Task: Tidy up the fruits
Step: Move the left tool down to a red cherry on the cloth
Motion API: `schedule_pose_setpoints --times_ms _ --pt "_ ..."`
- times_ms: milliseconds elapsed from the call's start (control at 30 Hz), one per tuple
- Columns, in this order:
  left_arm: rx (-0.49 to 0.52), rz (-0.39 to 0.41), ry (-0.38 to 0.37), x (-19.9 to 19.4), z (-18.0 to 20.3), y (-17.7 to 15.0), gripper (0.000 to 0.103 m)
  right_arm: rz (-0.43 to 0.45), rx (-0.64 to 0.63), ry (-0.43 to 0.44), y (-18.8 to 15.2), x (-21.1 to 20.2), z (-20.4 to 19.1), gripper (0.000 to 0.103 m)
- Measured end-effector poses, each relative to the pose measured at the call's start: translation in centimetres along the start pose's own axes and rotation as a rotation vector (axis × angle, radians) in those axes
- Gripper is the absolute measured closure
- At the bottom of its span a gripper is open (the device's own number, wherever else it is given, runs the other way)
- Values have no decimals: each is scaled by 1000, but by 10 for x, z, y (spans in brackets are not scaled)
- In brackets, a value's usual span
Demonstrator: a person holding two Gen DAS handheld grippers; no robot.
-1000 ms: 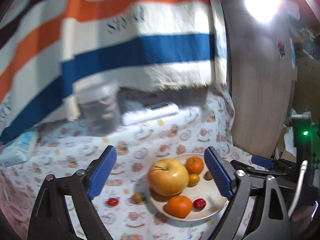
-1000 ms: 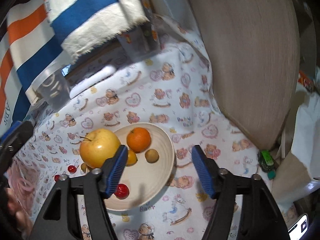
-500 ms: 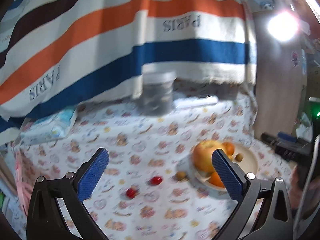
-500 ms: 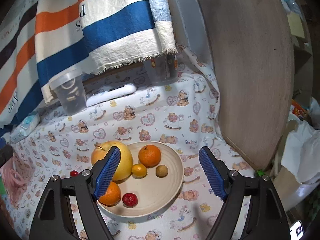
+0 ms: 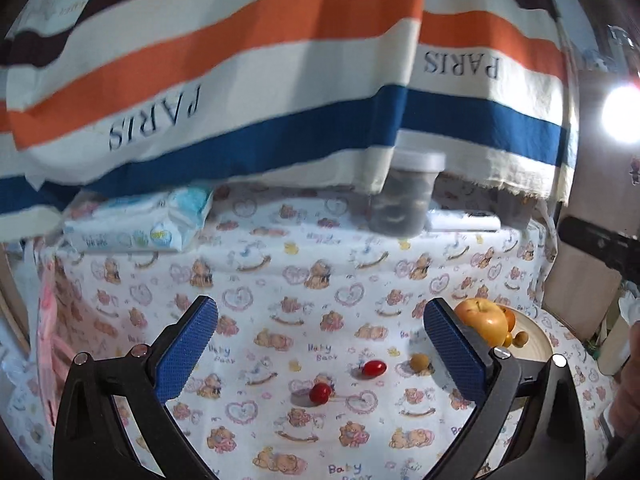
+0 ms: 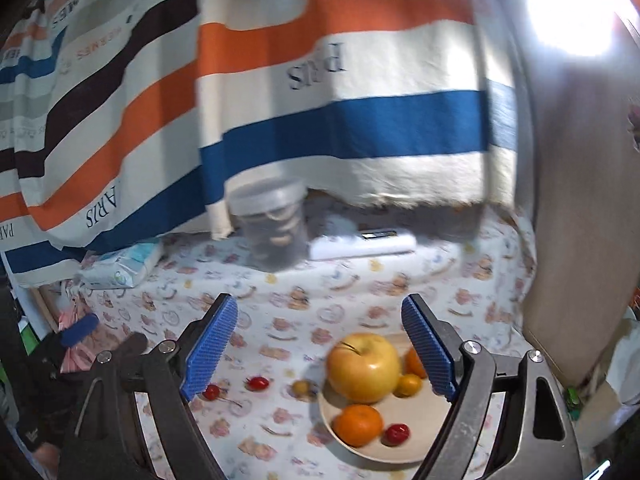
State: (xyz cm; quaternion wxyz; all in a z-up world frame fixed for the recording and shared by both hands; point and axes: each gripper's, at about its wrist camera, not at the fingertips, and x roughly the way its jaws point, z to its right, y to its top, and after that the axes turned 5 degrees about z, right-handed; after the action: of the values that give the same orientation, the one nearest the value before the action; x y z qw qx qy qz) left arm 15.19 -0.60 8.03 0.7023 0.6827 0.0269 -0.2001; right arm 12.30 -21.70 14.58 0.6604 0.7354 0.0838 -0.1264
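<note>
Round glossy apple [image 6: 364, 366] — smooth beige plate [image 6: 400, 446]

A round, pale plate [image 6: 400, 454] sits on the right. On it lie a big yellow apple [image 6: 364, 366], two oranges [image 6: 357, 424], a small yellow fruit [image 6: 408, 385] and a red tomato [image 6: 397, 433]. Left of it, on the cloth, lie two red tomatoes [image 5: 374, 368] and a small brown fruit [image 5: 419, 361].

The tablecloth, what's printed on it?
Teddy bears and pink hearts on white tablecloth; clearest in the left wrist view.

Bear-print tablecloth [image 5: 280, 280]: plate [image 6: 400, 446], two cherry tomatoes [image 5: 374, 367], small yellow fruit [image 5: 419, 361], wipes pack [image 5: 140, 222], lidded jar [image 5: 406, 196].
</note>
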Motion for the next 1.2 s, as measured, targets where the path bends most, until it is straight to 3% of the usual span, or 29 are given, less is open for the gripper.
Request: schedule_pose_setpoints --times_ms 200,300,367,467,567,767,1200 --pt "-15 -76 -5 22 -15 -18 1 -33 -15 35 -19 27 -20 18" --pt "-52 -152 -26 43 -23 -29 2 -68 -22 25 -33 43 -18 18" --pt "-100 -225 -85 61 -29 -38 14 -93 -23 16 -40 52 -15 18" --pt "-137 -332 -108 84 -34 -53 32 -139 -7 17 -50 64 -10 18" --pt "-182 -400 -138 97 -40 -64 44 -195 16 60 -58 75 -8 18" --pt "-189 -454 -161 107 -38 -74 61 -243 -3 68 -70 86 -10 18" --pt "-145 -494 -160 115 -27 -84 65 -316 21 97 -81 104 -3 18"
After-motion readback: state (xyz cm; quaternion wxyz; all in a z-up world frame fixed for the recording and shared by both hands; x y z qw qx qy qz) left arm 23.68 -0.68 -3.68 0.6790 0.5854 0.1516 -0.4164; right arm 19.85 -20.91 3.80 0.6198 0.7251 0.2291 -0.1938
